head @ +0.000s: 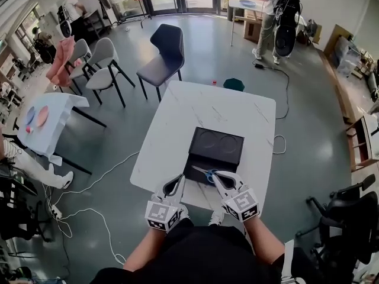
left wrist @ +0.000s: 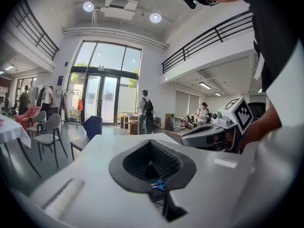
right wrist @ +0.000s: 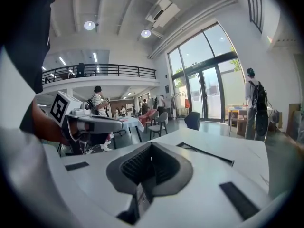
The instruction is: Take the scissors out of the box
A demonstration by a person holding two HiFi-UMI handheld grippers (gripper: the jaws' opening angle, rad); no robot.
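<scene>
White plastic left gripper (head: 181,177) and matching right gripper (head: 215,175) point forward side by side, each with its jaws closed.

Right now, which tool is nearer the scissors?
Right. The right tool has its tip at the scissors, by their blue handle at the near edge of the box; contact is unclear. The left tool is apart, to the scissors' left.

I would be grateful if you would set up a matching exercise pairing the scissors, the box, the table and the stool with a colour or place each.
Things:
1. scissors
2. box
3. table
4. stool

Colour or place:
A. white top
B. on the floor beyond the table's far edge
C. blue handles
D. black, resting on the table

Pairs: 1-C, 2-D, 3-A, 4-B
</scene>
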